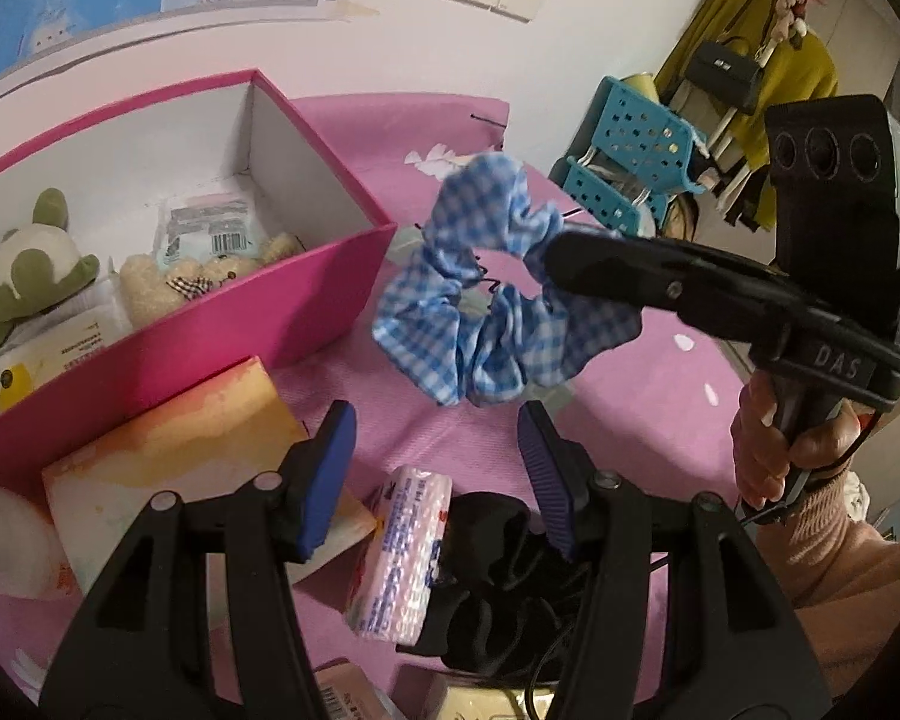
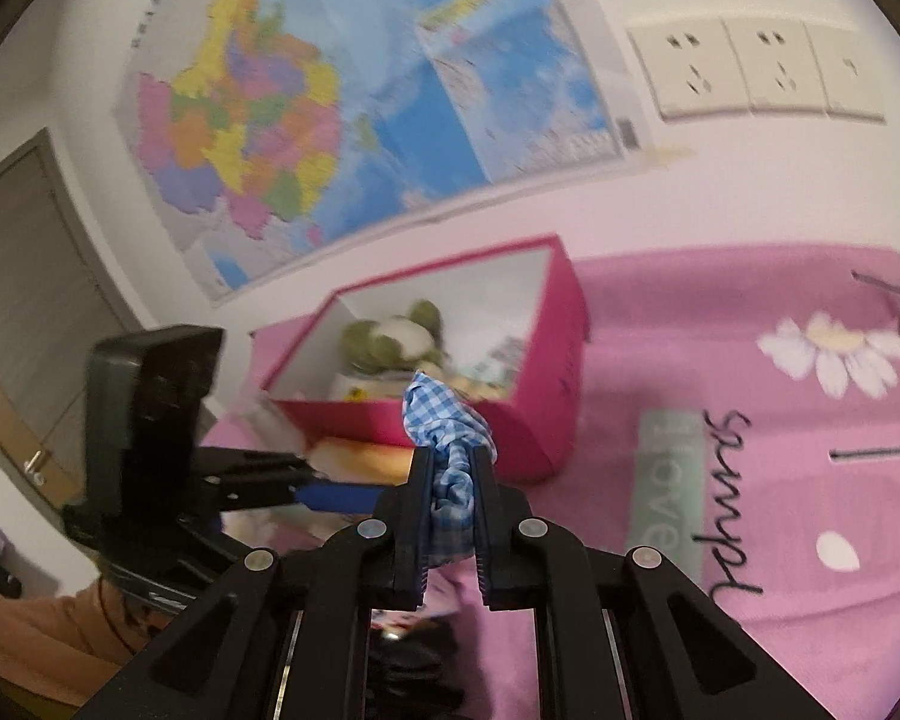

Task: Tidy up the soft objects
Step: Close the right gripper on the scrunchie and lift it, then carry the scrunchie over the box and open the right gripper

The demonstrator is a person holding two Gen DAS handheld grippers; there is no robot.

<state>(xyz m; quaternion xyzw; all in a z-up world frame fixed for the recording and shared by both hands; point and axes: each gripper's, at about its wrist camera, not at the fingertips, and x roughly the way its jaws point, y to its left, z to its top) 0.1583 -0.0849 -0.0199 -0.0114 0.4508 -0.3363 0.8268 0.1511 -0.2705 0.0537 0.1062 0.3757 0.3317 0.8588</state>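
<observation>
A blue-and-white checked scrunchie (image 1: 486, 306) hangs in the air above the pink bedsheet, right of the pink box (image 1: 306, 294). My right gripper (image 2: 453, 468) is shut on the scrunchie (image 2: 447, 420); it reaches in from the right in the left wrist view (image 1: 561, 261). My left gripper (image 1: 435, 438) is open and empty, just below the scrunchie. The pink box (image 2: 546, 414) holds a green-and-white plush (image 1: 18, 276), a beige teddy (image 1: 180, 282) and packets. A pink tissue pack (image 1: 399, 552) and a black scrunchie (image 1: 504, 582) lie under the left gripper.
An orange-and-white packet (image 1: 168, 468) leans against the box front. A green tube (image 2: 669, 480) lies on the pink sheet (image 2: 750, 324) right of the box. A blue plastic rack (image 1: 636, 150) and hanging clothes stand beyond the bed. The wall with a map and sockets is behind.
</observation>
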